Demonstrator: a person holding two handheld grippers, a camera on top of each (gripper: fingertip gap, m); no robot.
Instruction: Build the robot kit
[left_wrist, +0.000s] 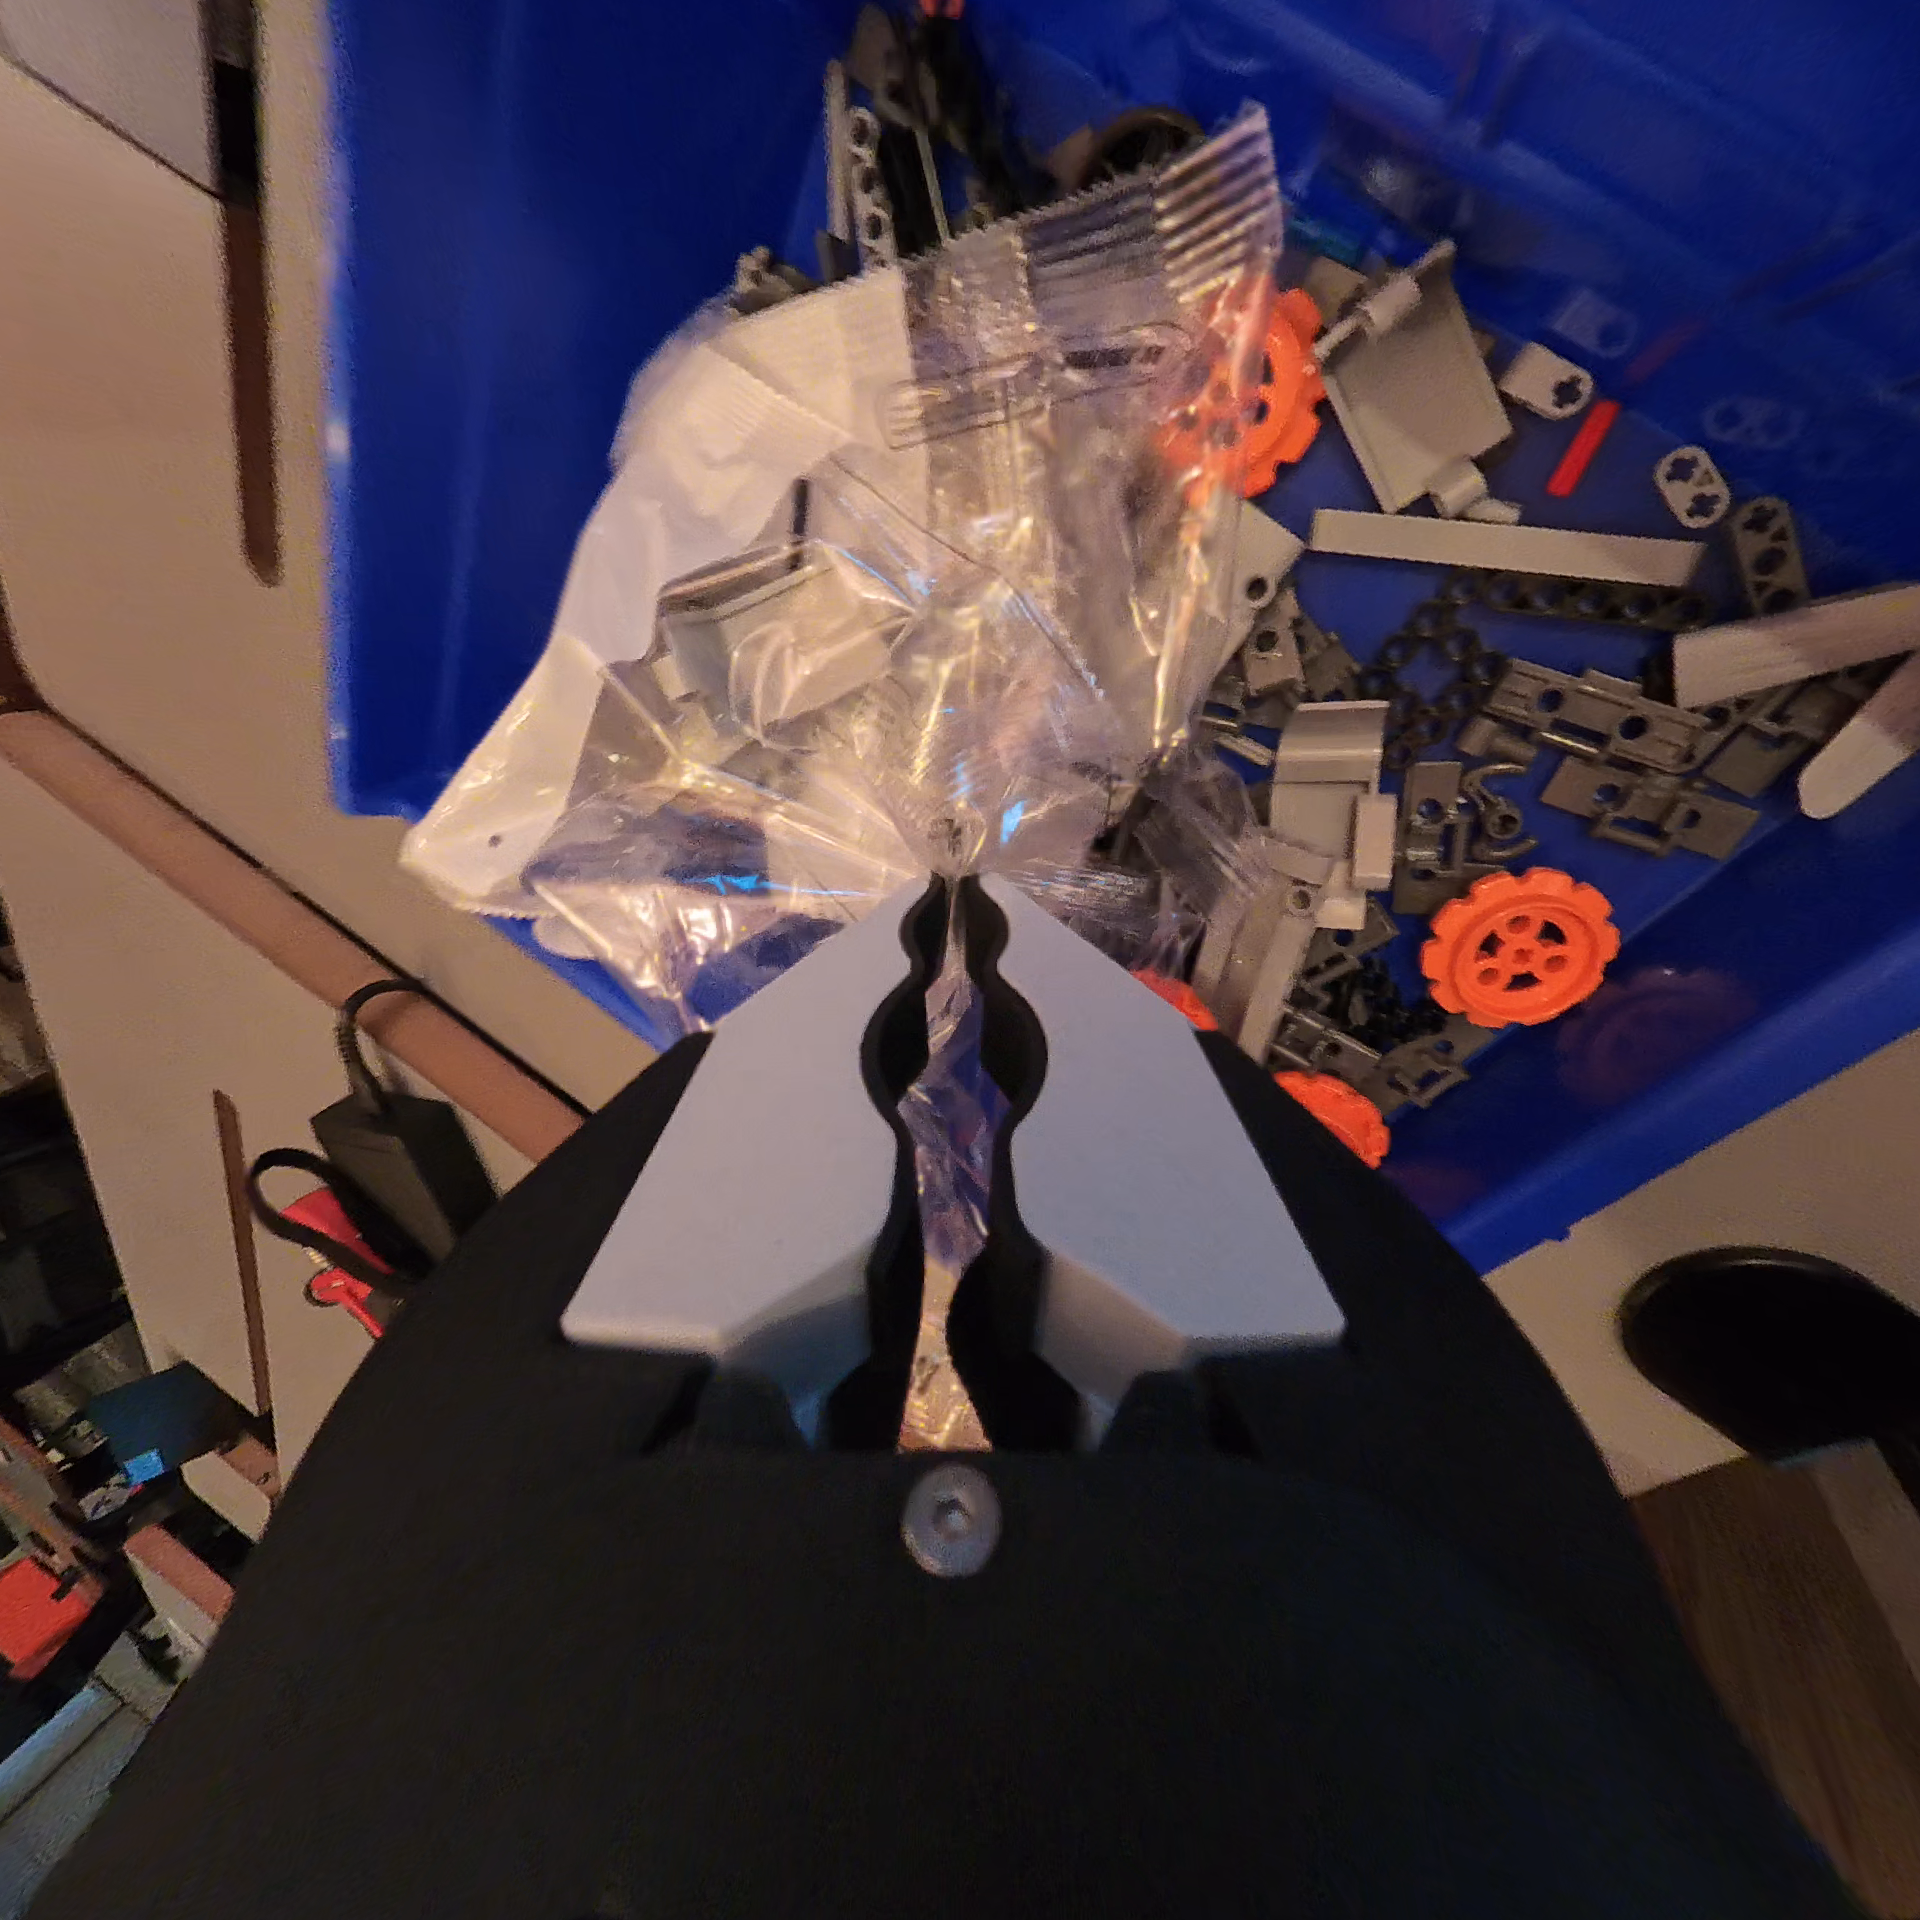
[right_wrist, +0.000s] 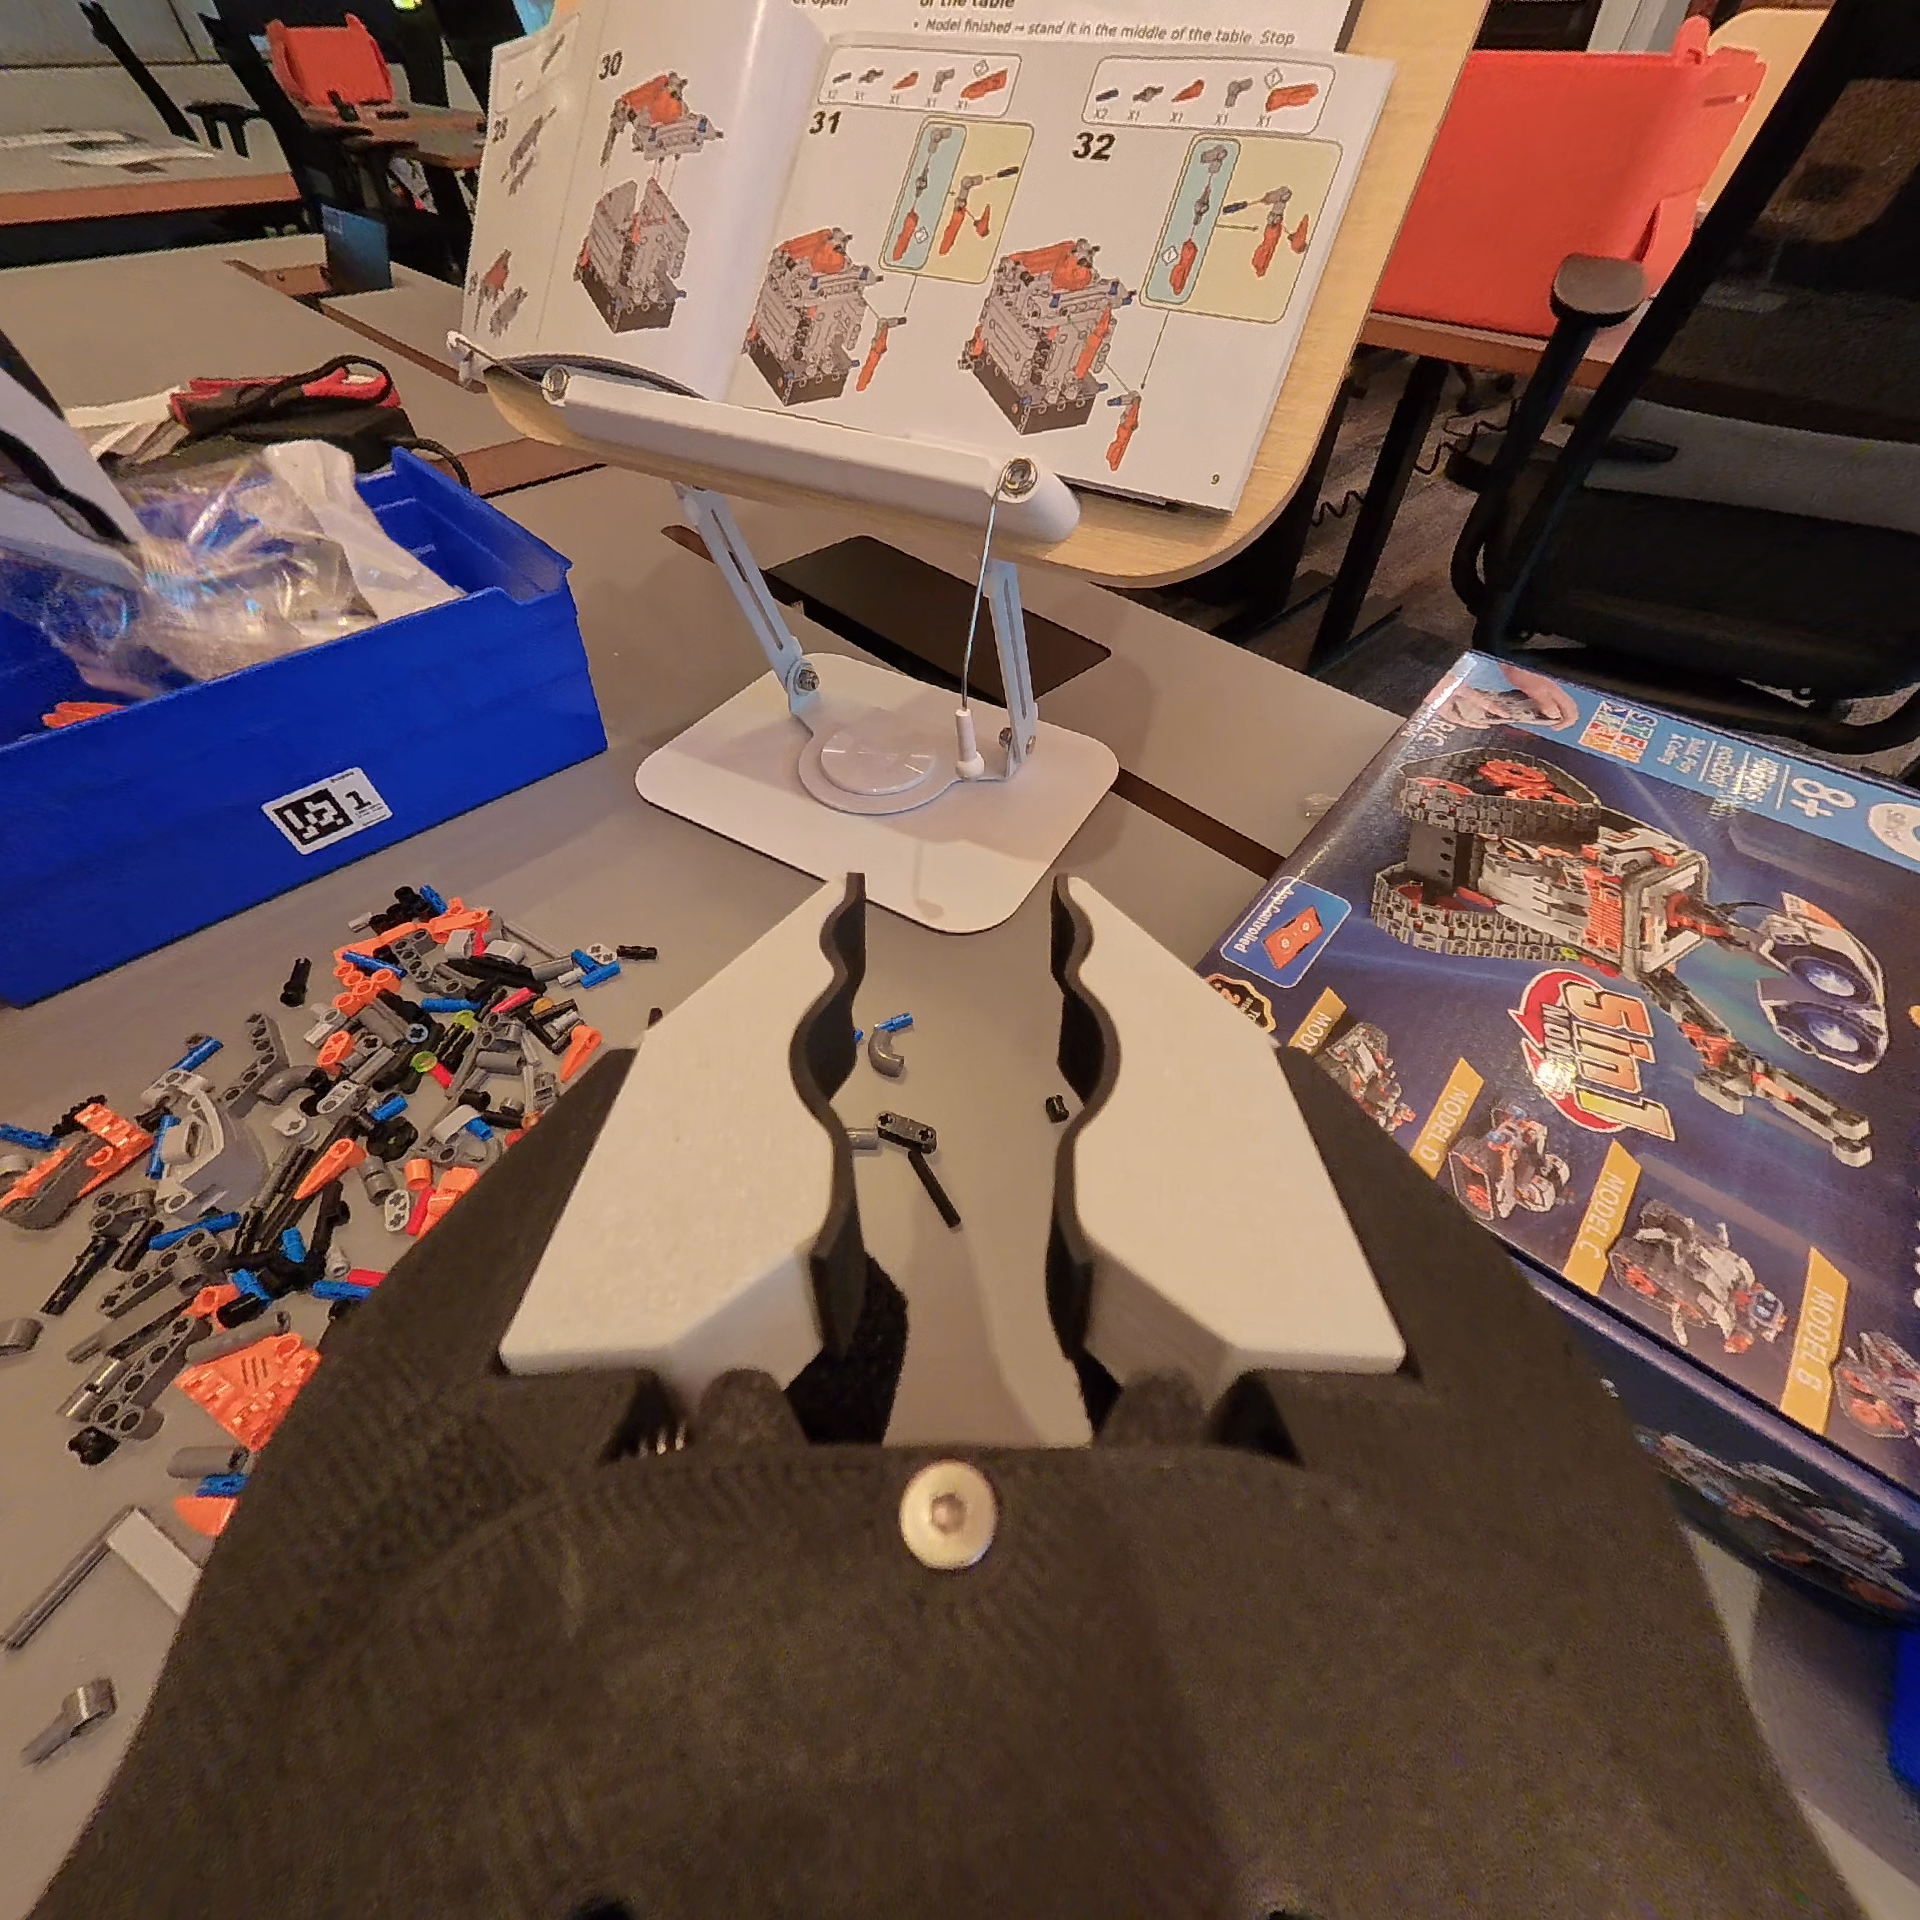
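Observation:
My left gripper (left_wrist: 954, 883) is shut on a clear plastic bag (left_wrist: 831, 644) that holds grey parts; the film is pinched between the pads and the bag hangs over the blue bin (left_wrist: 499, 312). The bin holds loose grey parts (left_wrist: 1507, 717) and orange wheels (left_wrist: 1519, 954). In the right wrist view the same bag (right_wrist: 239, 561) shows in the blue bin (right_wrist: 312, 748) at the left. My right gripper (right_wrist: 956, 914) is open and empty above the grey table (right_wrist: 675, 852). A few small parts (right_wrist: 904, 1138) lie on the table between its fingers.
A pile of small orange, black, blue and grey parts (right_wrist: 291, 1122) lies at the left. A white book stand (right_wrist: 883, 779) with an open instruction booklet (right_wrist: 935, 239) stands ahead. A printed toy box (right_wrist: 1621, 1091) lies at the right. Chairs stand beyond the table. The left gripper's tips are roughly 45 centimeters from the right gripper's.

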